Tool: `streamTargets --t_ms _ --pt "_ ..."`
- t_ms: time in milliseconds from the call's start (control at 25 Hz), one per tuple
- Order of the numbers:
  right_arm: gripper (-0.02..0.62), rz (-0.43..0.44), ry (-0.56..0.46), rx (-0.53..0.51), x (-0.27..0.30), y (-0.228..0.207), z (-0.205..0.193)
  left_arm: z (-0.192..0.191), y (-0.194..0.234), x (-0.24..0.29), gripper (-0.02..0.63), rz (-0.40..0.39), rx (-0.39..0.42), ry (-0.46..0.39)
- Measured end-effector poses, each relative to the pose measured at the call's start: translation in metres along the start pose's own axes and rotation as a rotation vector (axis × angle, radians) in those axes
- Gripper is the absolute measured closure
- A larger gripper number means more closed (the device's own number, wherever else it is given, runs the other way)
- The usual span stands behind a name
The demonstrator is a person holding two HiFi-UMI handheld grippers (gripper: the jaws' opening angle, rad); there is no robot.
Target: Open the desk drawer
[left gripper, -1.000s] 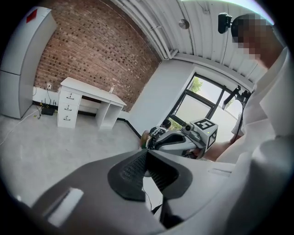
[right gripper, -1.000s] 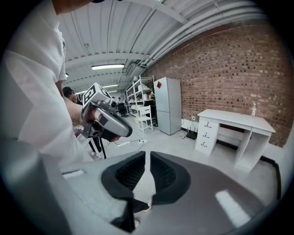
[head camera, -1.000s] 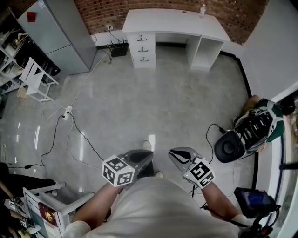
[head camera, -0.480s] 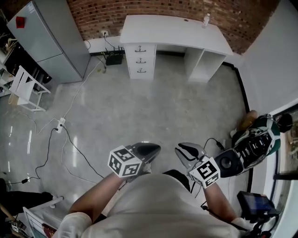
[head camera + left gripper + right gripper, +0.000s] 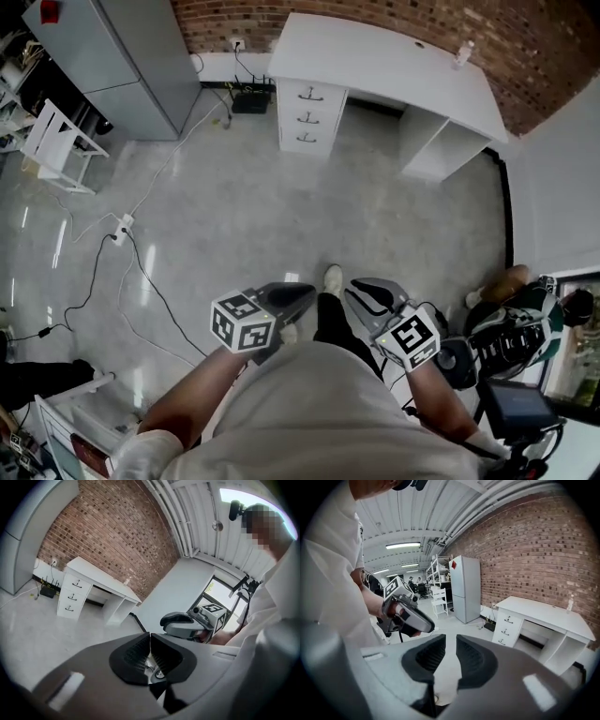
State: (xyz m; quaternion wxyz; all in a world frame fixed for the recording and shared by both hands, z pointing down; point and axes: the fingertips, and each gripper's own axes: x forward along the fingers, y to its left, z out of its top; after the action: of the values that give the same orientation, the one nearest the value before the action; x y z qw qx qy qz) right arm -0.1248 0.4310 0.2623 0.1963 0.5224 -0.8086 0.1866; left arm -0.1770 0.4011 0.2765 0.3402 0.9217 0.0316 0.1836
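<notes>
The three drawers (image 5: pixel 309 116) are stacked under one end of the white surface (image 5: pixel 394 58) by the brick wall (image 5: pixel 553 47), well apart from both grippers across the floor (image 5: pixel 281 206). The left hand-held gripper (image 5: pixel 302 294) has its jaws pressed together on nothing, and the right hand-held gripper (image 5: pixel 362 290) shows a narrow, empty gap. Each front carries a small dark handle (image 5: pixel 312 94), probably the place to pinch, and the drawer is likely a rigid box that slides straight out under a modest pull.
</notes>
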Motion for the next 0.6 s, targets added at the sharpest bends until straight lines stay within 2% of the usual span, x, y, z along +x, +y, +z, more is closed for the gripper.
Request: streamTargets --t_ms 160,360,480,600 --pt "0.532 0.095 0.009 -0.038 0.035 -0.061 0.020 0.040 0.042 0.029 0.592 0.066 -0.038 -0.035" --pt "0.532 0.199 0.031 -0.107 0.062 -0.144 0.045 0.107 0.086 0.080 0.592 0.141 -0.045 -0.077" --pt "0.531 0.245 0.057 -0.139 0.076 -0.188 0.044 0.134 0.110 0.103 0.592 0.185 -0.067 -0.128" --pt "0.532 0.271 0.094 -0.141 0.098 -0.223 0.042 0.156 0.131 0.123 0.592 0.192 -0.109 -0.174"
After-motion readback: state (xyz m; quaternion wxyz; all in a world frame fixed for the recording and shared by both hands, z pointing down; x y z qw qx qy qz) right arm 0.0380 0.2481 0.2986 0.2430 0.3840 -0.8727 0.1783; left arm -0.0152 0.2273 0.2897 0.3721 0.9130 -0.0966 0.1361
